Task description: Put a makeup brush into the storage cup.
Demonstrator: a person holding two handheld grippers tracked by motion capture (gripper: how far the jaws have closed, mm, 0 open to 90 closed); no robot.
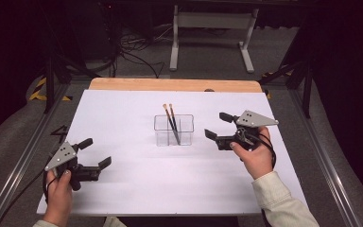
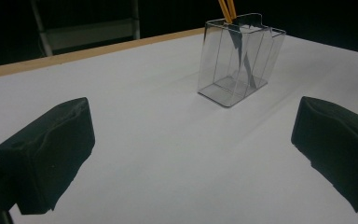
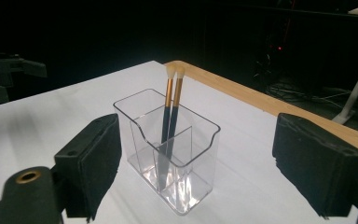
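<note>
Your right gripper (image 1: pixel 219 126) stands open and empty beside the clear plastic divided holder (image 1: pixel 174 130) holding two gold-and-dark brushes (image 1: pixel 171 120), seemingly placed; next, draw clear.

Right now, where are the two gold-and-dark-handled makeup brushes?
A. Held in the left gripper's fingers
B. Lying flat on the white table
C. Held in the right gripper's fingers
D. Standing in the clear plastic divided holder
D: the two gold-and-dark-handled makeup brushes stand bristles-up inside the clear plastic divided holder, with both grippers open and apart from them.

Two brushes (image 3: pixel 172 112) stand in one clear organizer (image 3: pixel 168 154) on one table (image 1: pixel 123 189).
</note>
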